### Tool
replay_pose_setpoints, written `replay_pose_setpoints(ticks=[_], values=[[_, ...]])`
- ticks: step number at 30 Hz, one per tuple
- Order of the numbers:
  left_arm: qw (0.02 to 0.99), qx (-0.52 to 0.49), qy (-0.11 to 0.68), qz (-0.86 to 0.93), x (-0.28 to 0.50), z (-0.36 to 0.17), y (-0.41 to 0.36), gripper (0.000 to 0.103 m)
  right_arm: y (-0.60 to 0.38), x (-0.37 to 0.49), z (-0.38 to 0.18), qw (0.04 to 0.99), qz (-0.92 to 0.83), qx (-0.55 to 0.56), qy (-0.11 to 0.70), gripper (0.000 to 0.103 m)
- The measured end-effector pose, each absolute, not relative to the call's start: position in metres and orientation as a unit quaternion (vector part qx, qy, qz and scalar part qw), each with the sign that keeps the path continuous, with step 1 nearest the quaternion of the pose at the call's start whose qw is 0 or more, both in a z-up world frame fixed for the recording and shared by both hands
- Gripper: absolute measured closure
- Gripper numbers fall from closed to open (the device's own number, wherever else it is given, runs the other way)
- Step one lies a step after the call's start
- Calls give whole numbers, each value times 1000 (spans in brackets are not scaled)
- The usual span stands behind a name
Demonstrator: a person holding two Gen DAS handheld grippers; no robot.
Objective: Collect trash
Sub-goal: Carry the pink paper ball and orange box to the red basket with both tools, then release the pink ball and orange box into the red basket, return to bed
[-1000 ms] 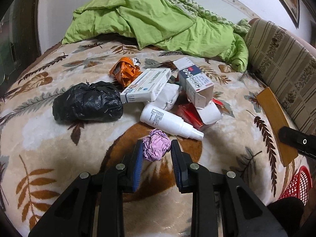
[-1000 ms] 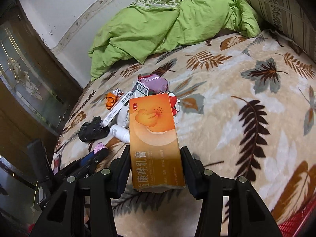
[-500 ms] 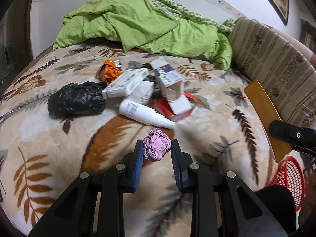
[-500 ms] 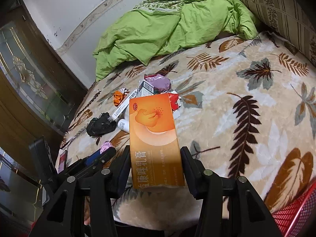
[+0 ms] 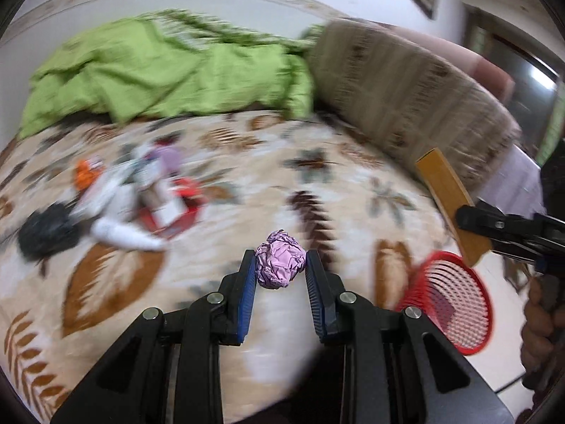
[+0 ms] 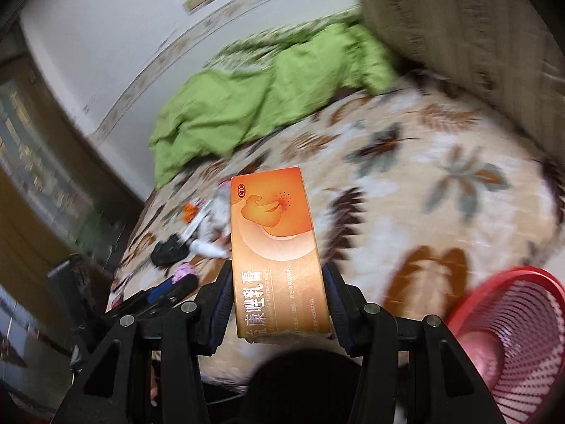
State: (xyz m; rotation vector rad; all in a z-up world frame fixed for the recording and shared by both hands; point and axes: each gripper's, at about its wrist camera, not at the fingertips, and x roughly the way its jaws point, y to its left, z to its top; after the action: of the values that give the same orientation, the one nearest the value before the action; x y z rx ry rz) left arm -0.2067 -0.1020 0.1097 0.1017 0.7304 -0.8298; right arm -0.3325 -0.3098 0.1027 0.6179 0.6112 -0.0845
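Note:
My left gripper (image 5: 280, 265) is shut on a crumpled pink wrapper (image 5: 280, 264), held above the bed's near edge. My right gripper (image 6: 277, 282) is shut on a long orange medicine box (image 6: 275, 247); that box also shows edge-on in the left wrist view (image 5: 448, 198). A red mesh basket (image 5: 455, 300) stands on the floor beside the bed, at lower right in both views (image 6: 512, 321). The remaining trash pile (image 5: 134, 205) lies blurred on the blanket: a black bag (image 5: 46, 233), a white bottle (image 5: 123, 236), boxes and an orange wrapper (image 5: 86, 173).
A floral blanket (image 5: 247, 162) covers the bed. A green quilt (image 5: 159, 67) is bunched at the far end. A striped cushion (image 5: 406, 99) lines the right side. A dark wooden cabinet (image 6: 31, 176) stands on the left.
Both grippers have pulled back from the pile and swung right toward the red basket, each still holding its item. The basket now shows much larger in both views.

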Motion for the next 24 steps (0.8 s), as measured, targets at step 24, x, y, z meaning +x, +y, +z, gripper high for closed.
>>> replay_pose_setpoints(ticks=[24], values=[[704, 121, 422, -558, -310, 94, -287, 41, -432, -483, 58, 846, -222, 385, 296, 47]])
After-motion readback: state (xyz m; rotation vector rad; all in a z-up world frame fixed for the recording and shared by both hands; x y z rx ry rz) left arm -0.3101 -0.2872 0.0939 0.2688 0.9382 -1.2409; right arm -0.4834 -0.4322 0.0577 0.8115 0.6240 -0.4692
